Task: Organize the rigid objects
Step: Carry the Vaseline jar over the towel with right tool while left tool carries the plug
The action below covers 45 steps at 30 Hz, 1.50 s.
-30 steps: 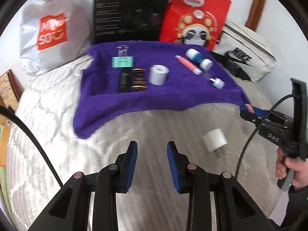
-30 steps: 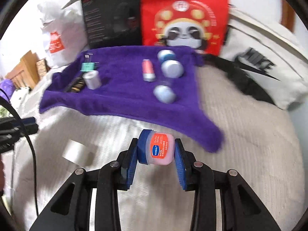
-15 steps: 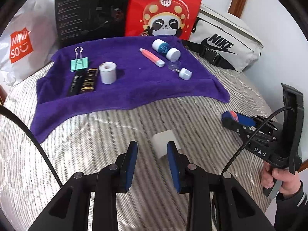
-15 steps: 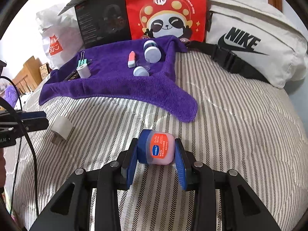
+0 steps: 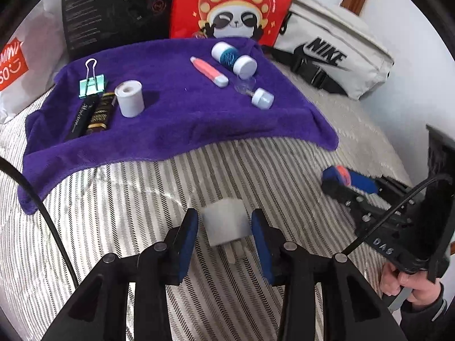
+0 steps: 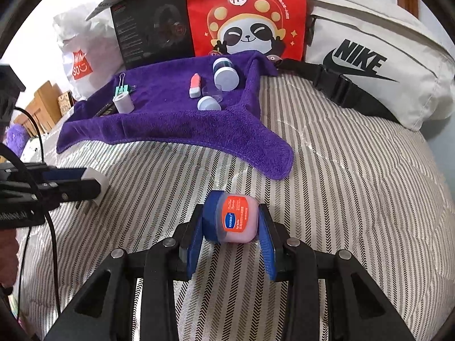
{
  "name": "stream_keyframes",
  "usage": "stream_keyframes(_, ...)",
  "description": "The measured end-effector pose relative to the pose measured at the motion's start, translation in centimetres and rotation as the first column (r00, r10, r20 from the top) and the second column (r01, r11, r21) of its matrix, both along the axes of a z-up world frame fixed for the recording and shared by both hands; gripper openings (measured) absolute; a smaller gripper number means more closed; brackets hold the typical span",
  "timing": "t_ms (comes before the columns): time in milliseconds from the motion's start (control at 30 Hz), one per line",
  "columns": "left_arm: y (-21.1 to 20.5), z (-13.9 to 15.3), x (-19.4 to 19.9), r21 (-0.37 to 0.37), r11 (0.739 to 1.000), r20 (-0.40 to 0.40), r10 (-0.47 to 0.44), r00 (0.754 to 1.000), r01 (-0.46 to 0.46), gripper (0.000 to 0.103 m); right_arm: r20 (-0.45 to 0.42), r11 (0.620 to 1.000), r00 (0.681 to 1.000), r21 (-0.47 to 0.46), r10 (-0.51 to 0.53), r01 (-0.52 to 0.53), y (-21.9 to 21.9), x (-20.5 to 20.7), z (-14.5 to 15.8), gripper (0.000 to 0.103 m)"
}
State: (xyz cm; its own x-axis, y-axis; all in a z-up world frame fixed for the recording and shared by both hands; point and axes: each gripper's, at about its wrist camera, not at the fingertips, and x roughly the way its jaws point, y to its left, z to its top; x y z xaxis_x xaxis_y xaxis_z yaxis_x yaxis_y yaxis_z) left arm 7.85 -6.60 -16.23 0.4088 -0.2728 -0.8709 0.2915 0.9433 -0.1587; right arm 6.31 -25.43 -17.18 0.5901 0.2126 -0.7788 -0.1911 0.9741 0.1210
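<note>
The left gripper [image 5: 224, 226] has swung over the white plug adapter [image 5: 224, 223] on the bed, low in frame, fingers just widened and straddling it, ungripped. The right gripper [image 6: 231, 223], unmoved, clenches the balm jar [image 6: 231, 217]; both seem bound for the purple towel [image 5: 176, 108].

left gripper [image 5: 224, 227]: angled down, jaws just been opening, white plug between them, pads not quite on it
right gripper [image 6: 231, 227]: tilted down, clamped on a jar
</note>
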Motion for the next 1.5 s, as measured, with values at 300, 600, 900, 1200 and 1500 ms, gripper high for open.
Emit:
stream_keyframes(300, 0.0, -0.4, 0.2, 0.027, 0.999, 0.032, -0.018, 0.999, 0.017, 0.025, -0.002, 1.000, 1.000, 0.026, -0.001, 0.001, -0.3, 0.0, 0.0, 0.037)
stream_keyframes(600, 2.0, -0.2, 0.1, 0.085, 0.996, 0.059, 0.002, 0.998, -0.007, 0.025, -0.002, 1.000, 1.000, 0.020, 0.001, -0.001, -0.3, 0.0, 0.0, 0.038)
stream_keyframes(900, 1.1, -0.6, 1.0, 0.146, 0.989, 0.108, -0.026, 0.994, 0.010, 0.025, 0.000, 1.000, 1.000, -0.026, 0.008, -0.008, 0.3, 0.0, 0.0, 0.040)
stream_keyframes(1200, 1.3, -0.4, 0.9, 0.132, 0.991, 0.089, -0.031, 0.996, 0.019, 0.025, 0.002, 0.999, 1.000, -0.046, 0.010, -0.010, 0.6, -0.1, 0.0, 0.040)
stream_keyframes(1500, 2.6, 0.8, 0.5, 0.109, 0.994, 0.079, -0.021, 0.997, 0.012, 0.025, -0.012, 0.996, 1.000, -0.089, 0.023, -0.024, 1.0, 0.1, 0.1, 0.036)
